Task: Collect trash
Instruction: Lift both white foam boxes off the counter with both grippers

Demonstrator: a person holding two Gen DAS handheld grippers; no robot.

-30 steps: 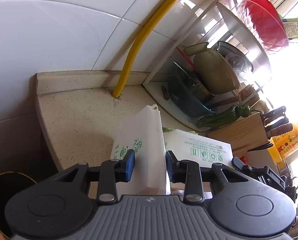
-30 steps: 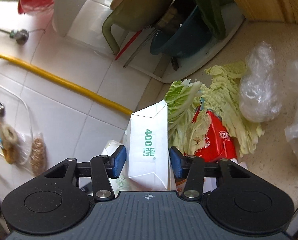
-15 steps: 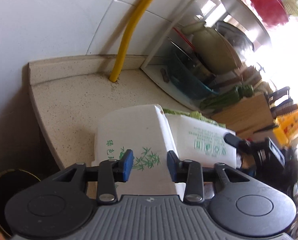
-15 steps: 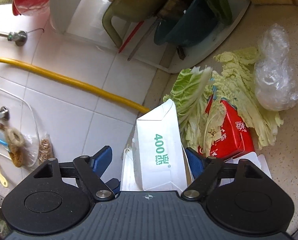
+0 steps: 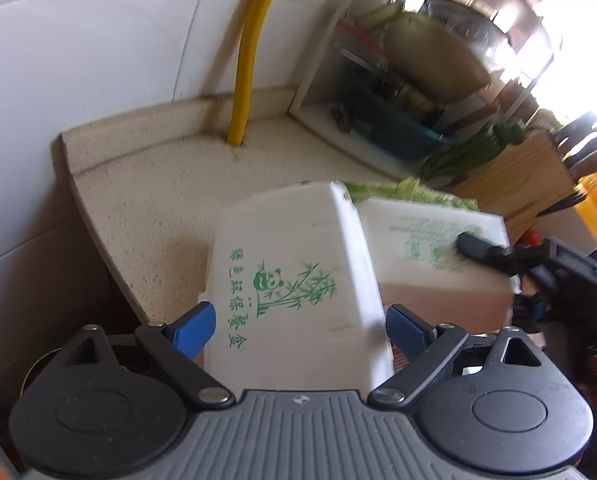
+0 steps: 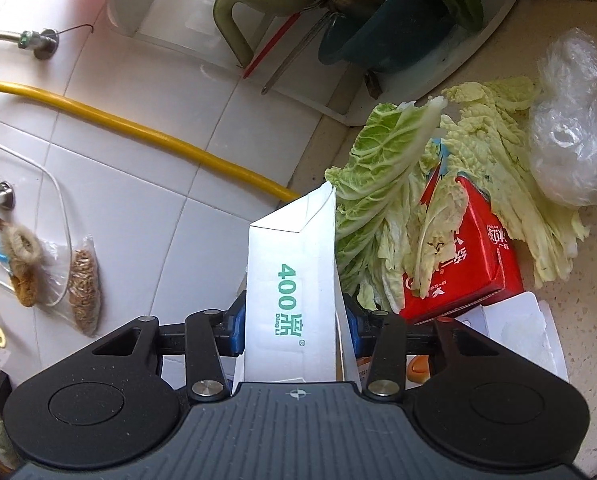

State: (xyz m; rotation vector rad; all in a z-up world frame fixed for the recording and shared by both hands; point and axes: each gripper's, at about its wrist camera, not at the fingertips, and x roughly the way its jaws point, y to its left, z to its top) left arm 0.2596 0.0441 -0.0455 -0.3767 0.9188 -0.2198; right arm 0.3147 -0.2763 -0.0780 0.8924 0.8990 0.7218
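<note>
A white foam lunch box lies open at the counter's corner. Its panda-printed half (image 5: pixel 294 280) stands between the blue pads of my left gripper (image 5: pixel 300 328). These jaws are opening and sit at the half's two sides without squeezing it. The other half, printed "400" (image 6: pixel 290 296), is pinched by my right gripper (image 6: pixel 296 326), whose jaws are closing on it. The right gripper (image 5: pixel 538 272) also shows in the left wrist view, on that half. Behind lie cabbage leaves (image 6: pixel 382 200), a red carton (image 6: pixel 470 264) and a crumpled clear plastic bag (image 6: pixel 570 148).
The speckled countertop (image 5: pixel 146 208) ends close on the left, with a dark bin (image 5: pixel 38 364) below its edge. A yellow hose (image 5: pixel 250 60) runs down the tiled wall. A dish rack (image 5: pixel 398 120) and a wooden knife block (image 5: pixel 518 184) stand behind the trash.
My left jaws spread from a narrow grip on the box's edge to wide around its panda face. My right jaws opened, then closed again on the "400" half.
</note>
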